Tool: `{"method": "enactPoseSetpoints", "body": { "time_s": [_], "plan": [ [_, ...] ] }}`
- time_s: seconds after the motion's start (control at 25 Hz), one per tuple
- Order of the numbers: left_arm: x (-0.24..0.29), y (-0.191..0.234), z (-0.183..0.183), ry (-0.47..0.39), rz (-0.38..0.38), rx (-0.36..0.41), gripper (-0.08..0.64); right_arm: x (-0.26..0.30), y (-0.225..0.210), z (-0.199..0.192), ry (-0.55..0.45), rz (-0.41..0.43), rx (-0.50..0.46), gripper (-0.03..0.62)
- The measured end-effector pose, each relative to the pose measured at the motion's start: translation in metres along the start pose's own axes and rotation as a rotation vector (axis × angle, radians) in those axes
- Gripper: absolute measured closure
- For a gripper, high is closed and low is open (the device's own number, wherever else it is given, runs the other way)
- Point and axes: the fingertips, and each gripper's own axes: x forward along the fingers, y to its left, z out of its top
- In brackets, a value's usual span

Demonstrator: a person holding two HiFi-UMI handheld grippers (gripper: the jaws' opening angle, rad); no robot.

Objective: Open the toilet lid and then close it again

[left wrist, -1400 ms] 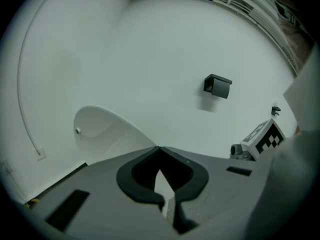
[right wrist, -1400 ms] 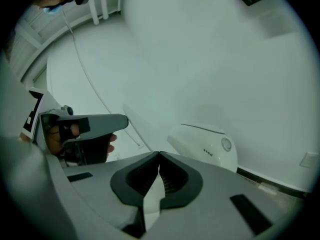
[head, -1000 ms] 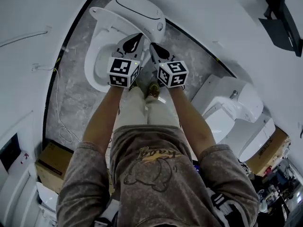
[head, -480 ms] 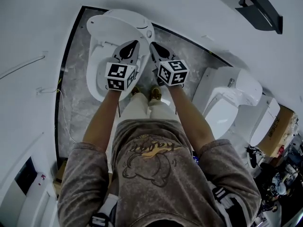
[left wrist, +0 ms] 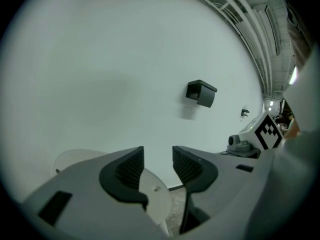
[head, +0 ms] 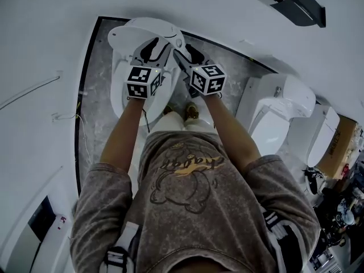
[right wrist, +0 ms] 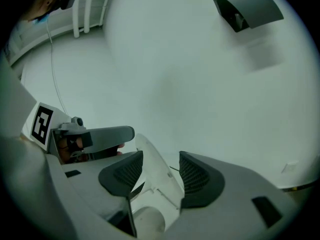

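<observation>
The white toilet (head: 122,90) stands on the grey floor at the top left of the head view, its lid (head: 142,30) raised toward the wall. Both grippers reach over the bowl at the lid. My left gripper (head: 153,43) (left wrist: 158,164) has just been opening its jaws; only the wall shows between its pads, and the lid (left wrist: 156,201) lies below and behind them. My right gripper (head: 181,53) (right wrist: 161,171) has also just been opening. The lid's edge (right wrist: 152,171) stands in its gap, and the pads do not press on it.
Two more white toilets (head: 278,104) (head: 321,135) stand to the right, with a cardboard box (head: 343,144) beyond. A black box (head: 298,1) (left wrist: 201,93) (right wrist: 247,6) hangs on the white wall. A cable (head: 79,121) runs along the floor's left edge. The person's shoes (head: 192,111) are beside the bowl.
Both grippers have risen and moved toward the wall. The lid has swung from part-raised to nearly upright.
</observation>
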Motion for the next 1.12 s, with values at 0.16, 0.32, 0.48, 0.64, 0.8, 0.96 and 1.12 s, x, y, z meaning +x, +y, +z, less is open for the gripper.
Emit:
{"method": "enactPoseSetpoints", "body": {
  "time_s": [0.16,0.32,0.48,0.64,0.8,0.96,1.12],
  "plan": [
    [0.013,0.012,0.007,0.037,-0.016,0.037,0.333,0.014,-0.001,0.0,0.034,0.02,-0.004,0.35],
    [0.03,0.025,0.004,0.1,-0.007,0.082,0.331,0.031,-0.003,-0.003,0.065,0.036,-0.015,0.35],
    [0.04,0.037,-0.005,0.145,0.006,0.105,0.331,0.049,-0.005,-0.014,0.106,0.055,-0.007,0.35],
    [0.046,0.044,-0.01,0.173,0.009,0.119,0.331,0.059,-0.006,-0.018,0.123,0.071,0.003,0.35],
    [0.048,0.048,-0.009,0.185,0.025,0.111,0.331,0.065,0.003,-0.022,0.143,0.118,0.006,0.351],
    [0.041,0.046,-0.01,0.192,0.042,0.097,0.331,0.062,0.015,-0.024,0.144,0.152,0.015,0.351],
    [0.027,0.044,-0.012,0.191,0.072,0.075,0.349,0.054,0.024,-0.029,0.143,0.187,0.031,0.351]
  ]
}}
